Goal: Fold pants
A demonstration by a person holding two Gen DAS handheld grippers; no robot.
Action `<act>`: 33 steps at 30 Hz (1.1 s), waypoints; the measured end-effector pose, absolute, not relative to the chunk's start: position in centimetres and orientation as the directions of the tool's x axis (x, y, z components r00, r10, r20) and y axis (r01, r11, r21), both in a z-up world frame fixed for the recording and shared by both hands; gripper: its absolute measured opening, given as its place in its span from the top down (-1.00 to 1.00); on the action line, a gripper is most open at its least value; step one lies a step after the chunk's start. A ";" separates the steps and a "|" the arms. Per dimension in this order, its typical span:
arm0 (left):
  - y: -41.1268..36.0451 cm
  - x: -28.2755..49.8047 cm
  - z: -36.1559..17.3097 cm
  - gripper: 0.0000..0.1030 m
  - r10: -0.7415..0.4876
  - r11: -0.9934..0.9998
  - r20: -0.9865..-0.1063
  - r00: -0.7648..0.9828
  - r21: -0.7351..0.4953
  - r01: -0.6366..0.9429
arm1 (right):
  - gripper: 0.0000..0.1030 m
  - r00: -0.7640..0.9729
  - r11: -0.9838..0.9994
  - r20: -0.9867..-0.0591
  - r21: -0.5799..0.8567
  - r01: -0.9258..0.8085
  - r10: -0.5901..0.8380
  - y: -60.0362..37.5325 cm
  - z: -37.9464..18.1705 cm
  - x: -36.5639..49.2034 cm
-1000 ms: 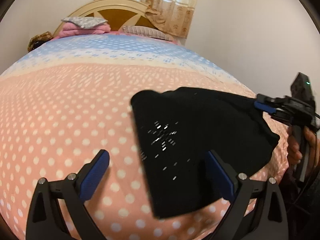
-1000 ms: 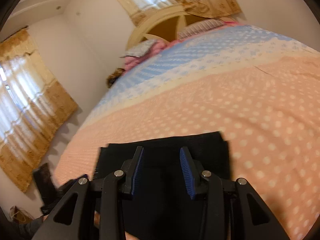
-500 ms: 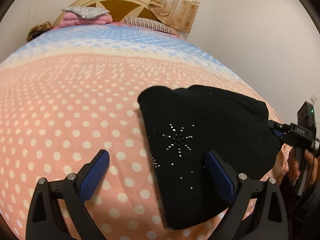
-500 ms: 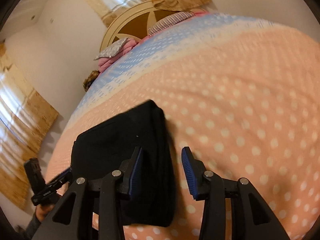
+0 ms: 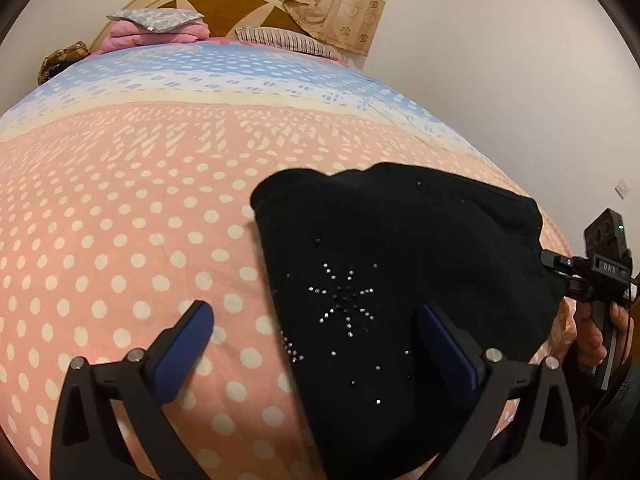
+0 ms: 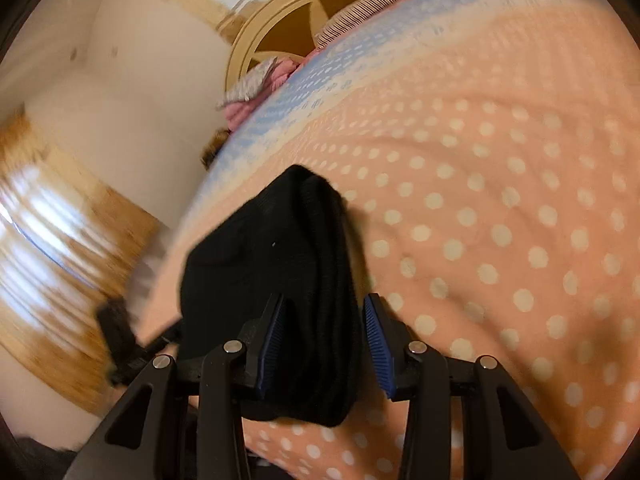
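Pants point(image 5: 400, 280) already a compact folded bundle on the bed point(image 5: 120, 220) — looks nearly done. Left gripper point(image 5: 316, 344) wide, empty. Right gripper point(image 6: 325, 340) half-open astride the bundle's edge (not pinching) — maybe final tidy left.

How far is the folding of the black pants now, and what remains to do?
Mostly done: the black pants lie on the dotted bedspread as a compact folded bundle. In hand: nothing; the left tongs stand wide open over its edge, and the right tongs are open around its near end, pads apart from the cloth. Left: perhaps smoothing, then pulling back.
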State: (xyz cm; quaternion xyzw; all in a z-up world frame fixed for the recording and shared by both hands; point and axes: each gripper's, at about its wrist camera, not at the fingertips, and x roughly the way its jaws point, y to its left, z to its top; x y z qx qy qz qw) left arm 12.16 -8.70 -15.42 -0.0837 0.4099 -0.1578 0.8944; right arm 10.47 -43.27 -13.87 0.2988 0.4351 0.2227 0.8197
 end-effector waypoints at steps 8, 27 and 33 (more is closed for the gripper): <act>-10.0 13.6 -15.4 -1.00 -0.362 0.932 -0.709 0.605 -0.275 0.236 | 0.22 0.516 0.660 -0.515 0.738 -0.140 0.685 -42.8 -14.5 11.0; -11.2 13.9 -14.5 0.00 -0.446 0.895 -0.670 0.594 -0.315 0.318 | 0.48 0.556 0.671 -0.486 0.718 -0.186 0.674 -41.5 -14.4 10.2; -11.1 13.4 -14.0 0.31 -0.463 0.886 -0.655 0.597 -0.315 0.341 | 0.50 0.566 0.683 -0.491 0.707 -0.186 0.662 -40.9 -14.1 9.8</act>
